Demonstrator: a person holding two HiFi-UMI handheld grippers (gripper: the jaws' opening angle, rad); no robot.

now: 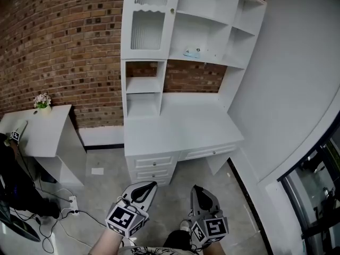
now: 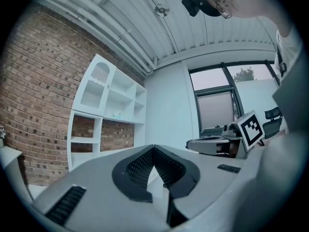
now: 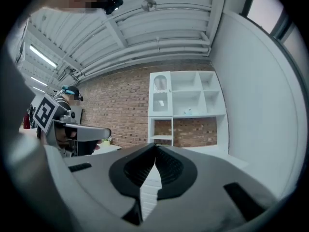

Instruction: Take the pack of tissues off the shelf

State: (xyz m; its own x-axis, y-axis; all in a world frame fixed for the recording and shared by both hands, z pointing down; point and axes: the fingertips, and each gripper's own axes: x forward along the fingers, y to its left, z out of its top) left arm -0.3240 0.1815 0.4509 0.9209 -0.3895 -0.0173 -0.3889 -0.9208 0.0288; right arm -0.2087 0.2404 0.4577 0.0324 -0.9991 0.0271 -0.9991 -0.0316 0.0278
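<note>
Over at the left of the head view, a brick wall (image 1: 58,47) is filling the background, and a small white side table (image 1: 48,134) is carrying a pot of flowers (image 1: 42,101). Toward the centre, a white counter (image 1: 180,129) is standing against that wall with a shelf unit rising from its back edge. The pack of tissues (image 1: 192,52) is lying on an open shelf (image 1: 212,61) in the upper middle of the frame, alone there and with nothing touching it.

At the bottom centre, the left gripper (image 1: 149,187) is hanging low over the floor, well apart from the counter, with its jaws pressed together on nothing. Just to its right, the right gripper (image 1: 199,191) is sitting at the same height, its jaws likewise together and empty. Both gripper views are looking across the room at the shelf unit.

By my reading, the task is only starting. The walk up to the counter, the reach to the shelf, the opening of the jaws, the grip and the lift are all remaining.
</note>
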